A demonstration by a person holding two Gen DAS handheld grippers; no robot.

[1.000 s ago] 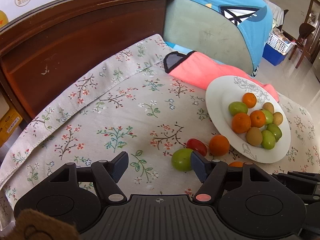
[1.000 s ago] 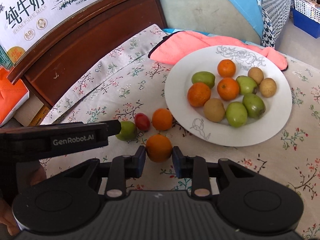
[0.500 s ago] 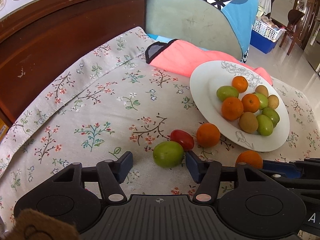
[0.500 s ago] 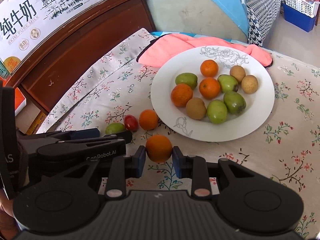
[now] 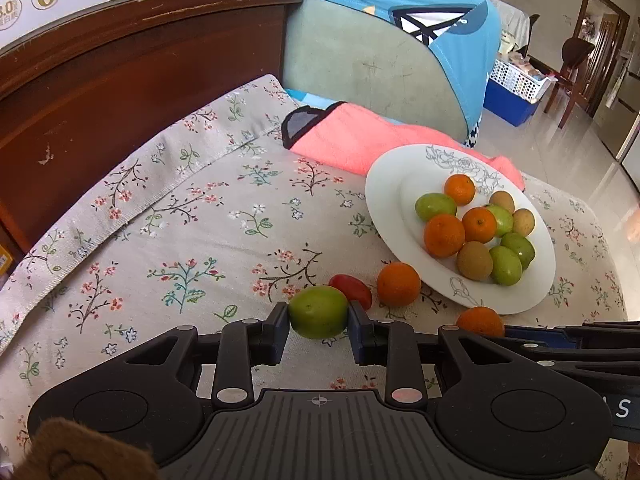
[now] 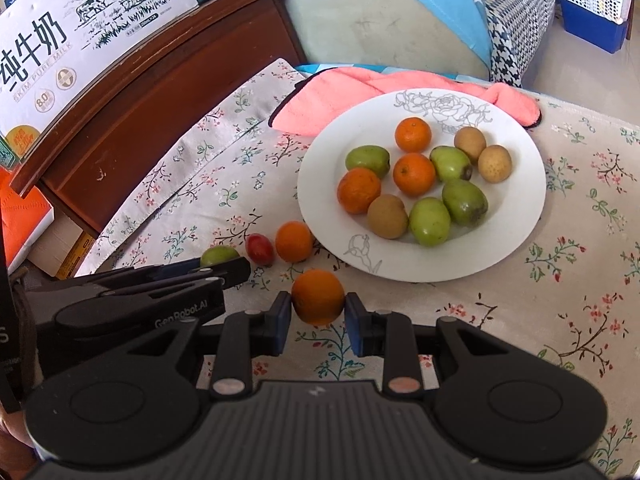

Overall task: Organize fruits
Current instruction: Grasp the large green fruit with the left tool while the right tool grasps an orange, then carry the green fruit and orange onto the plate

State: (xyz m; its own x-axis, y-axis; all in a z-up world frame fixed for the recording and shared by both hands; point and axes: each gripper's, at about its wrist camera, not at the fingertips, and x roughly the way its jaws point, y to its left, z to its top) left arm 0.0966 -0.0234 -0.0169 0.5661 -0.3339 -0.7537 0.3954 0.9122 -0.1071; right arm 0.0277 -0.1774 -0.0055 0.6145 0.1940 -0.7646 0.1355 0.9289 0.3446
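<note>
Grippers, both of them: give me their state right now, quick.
Left gripper: shut on the round green fruit.
Right gripper: shut on the round orange tangerine.

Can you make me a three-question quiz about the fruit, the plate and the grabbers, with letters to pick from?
1. Where is the small red fruit?
A. on the flowered tablecloth, left of the round white plate
B. on the plate
C. in a gripper

2. How many orange fruits lie on the plate?
A. one
B. three
C. six

3. What is the left gripper doing?
A. hanging open over the plate
B. squeezing the red fruit
C. closed on a round green fruit

Answers:
1 A: the right wrist view shows it on the cloth between the green fruit and a loose orange.
2 B: three oranges sit on the plate among green and brown fruits.
3 C: both finger pads press its sides, just as the right gripper clamps a round orange fruit.
</note>
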